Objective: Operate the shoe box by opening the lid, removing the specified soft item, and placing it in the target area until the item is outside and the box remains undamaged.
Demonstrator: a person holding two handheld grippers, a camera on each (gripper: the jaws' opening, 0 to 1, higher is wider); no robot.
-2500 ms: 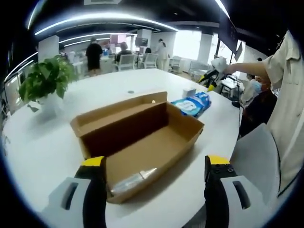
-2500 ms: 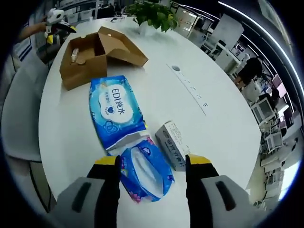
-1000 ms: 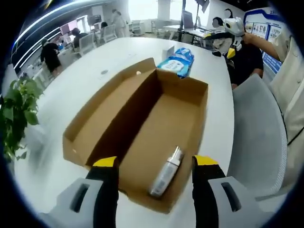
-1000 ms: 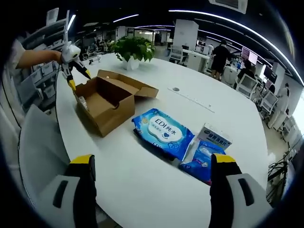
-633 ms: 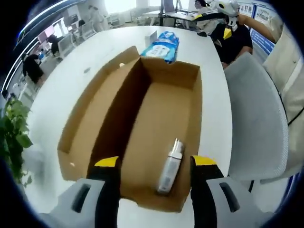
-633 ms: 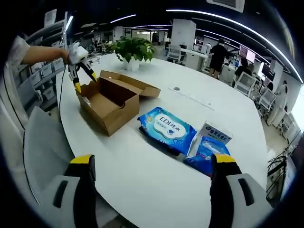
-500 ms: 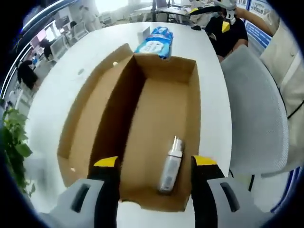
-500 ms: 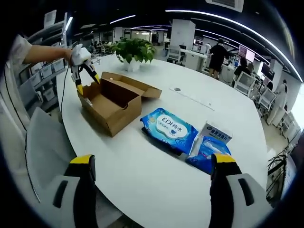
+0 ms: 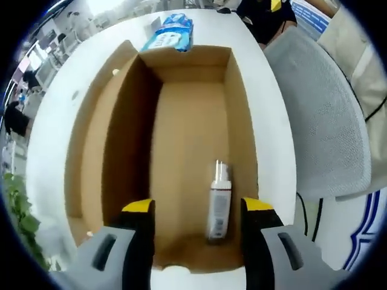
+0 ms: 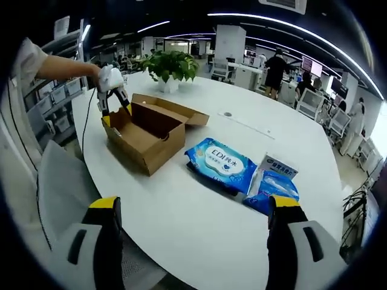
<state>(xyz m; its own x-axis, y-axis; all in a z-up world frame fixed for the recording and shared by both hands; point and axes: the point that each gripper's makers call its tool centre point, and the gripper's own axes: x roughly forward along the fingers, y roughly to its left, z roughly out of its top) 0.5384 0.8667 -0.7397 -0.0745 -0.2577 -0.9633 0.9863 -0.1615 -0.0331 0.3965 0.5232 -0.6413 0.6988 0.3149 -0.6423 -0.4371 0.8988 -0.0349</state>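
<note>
My left claw hangs spread wide over the open shoe box, pinching nothing. A small bottle-shaped item lies on the box floor between my jaws, closer to the right one. The lid flap lies folded out to the left. Beyond the box's far end sits a blue wipes pack on the white desk.

My right claw is spread too, empty, above the desk. Ahead of it lie the blue wipes pack and a smaller pack; the shoe box stands farther off to the left, with my left claw over its far end.
</note>
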